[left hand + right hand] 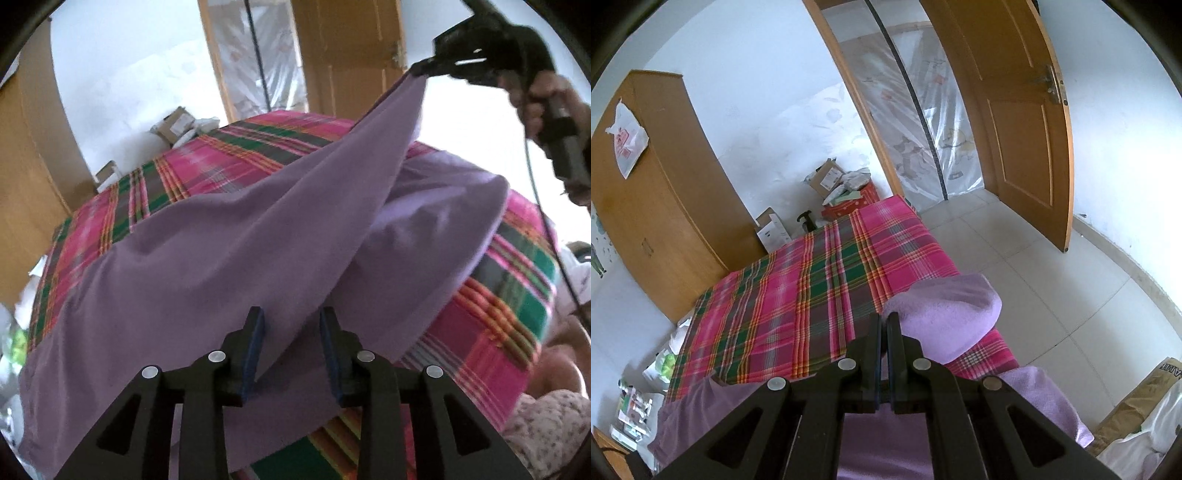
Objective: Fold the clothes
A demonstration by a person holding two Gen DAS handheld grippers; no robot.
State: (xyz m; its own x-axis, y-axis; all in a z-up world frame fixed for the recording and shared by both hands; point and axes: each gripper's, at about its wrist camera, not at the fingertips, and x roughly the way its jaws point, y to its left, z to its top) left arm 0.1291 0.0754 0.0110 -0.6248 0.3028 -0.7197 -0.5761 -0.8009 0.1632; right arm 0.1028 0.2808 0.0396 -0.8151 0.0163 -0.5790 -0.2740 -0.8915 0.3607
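So we've got the purple garment (207, 236) draped soft & floppy over the plaid bed (236, 155), right gripper (419, 68) pinching a corner up, left gripper (291, 332) spread, empty—we'd grab the hem edge nearest it.

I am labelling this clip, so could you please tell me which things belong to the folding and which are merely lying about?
Belongs to the folding:
- purple cloth garment
- left gripper, open
- right gripper, shut on a corner

Lying about:
- pink-and-green plaid bedsheet
- cardboard boxes
- wooden wardrobe
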